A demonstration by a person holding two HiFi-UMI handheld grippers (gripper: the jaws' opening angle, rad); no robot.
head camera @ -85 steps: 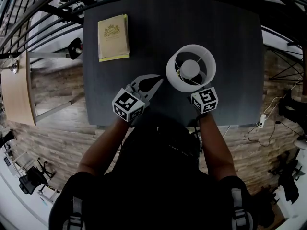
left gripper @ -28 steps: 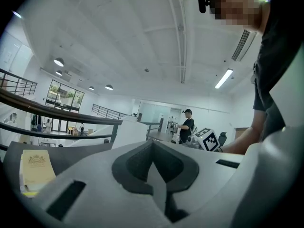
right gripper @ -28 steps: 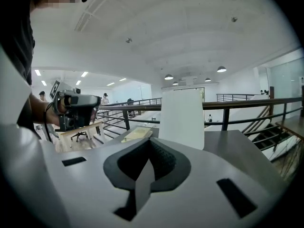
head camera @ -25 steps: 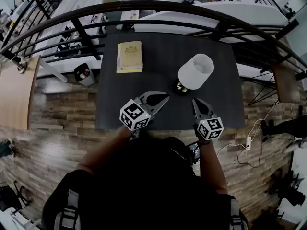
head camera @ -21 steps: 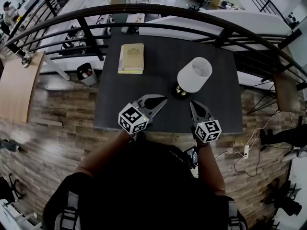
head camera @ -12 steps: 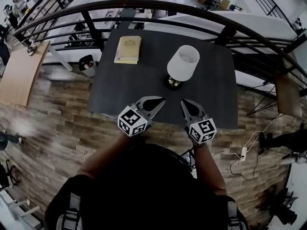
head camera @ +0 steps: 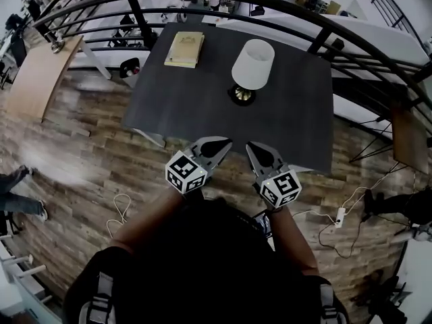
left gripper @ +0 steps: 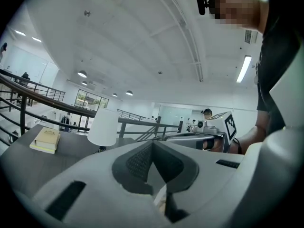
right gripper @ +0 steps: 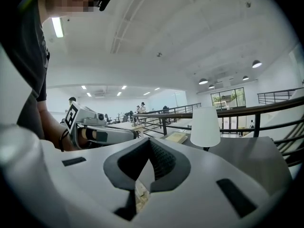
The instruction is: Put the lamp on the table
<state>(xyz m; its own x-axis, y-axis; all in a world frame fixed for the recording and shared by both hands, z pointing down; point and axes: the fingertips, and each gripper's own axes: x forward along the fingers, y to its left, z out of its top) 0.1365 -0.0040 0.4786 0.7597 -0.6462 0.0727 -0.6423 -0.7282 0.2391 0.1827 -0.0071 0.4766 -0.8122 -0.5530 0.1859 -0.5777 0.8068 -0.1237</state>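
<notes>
Dark tabletop (head camera: pixel 290 106) fills the middle of your head view, set on a floor of wood planks (head camera: pixel 81 201), with a curved black railing (head camera: pixel 270 2) running along its far side. The lamp (head camera: pixel 251 69) stands upright on that table, toward the far side and about midway across. Its white shade sits above a small round base, and nothing is touching it. A yellowish book (head camera: pixel 185 49) lies flat near the far left corner, well apart from the lamp. You hold both tools low at the table's near edge, side by side and pointing toward the lamp, each well short of it. Your left gripper (head camera: pixel 227 141) has its jaws brought together with the ridged pads meeting at the tip, and nothing sits between them. Your right gripper (head camera: pixel 249 146) is pinched closed in the same way and also carries nothing. The marker cubes (head camera: pixel 185 173) sit just behind the jaws, over your forearms. From the left gripper view, the lamp shows to the left past the jaw tips, with the book farther left again. From the right gripper view, the lamp stands to the right, in front of the railing. On the floor to the right lies a white power strip (head camera: pixel 339 216) with its cable trailing.
</notes>
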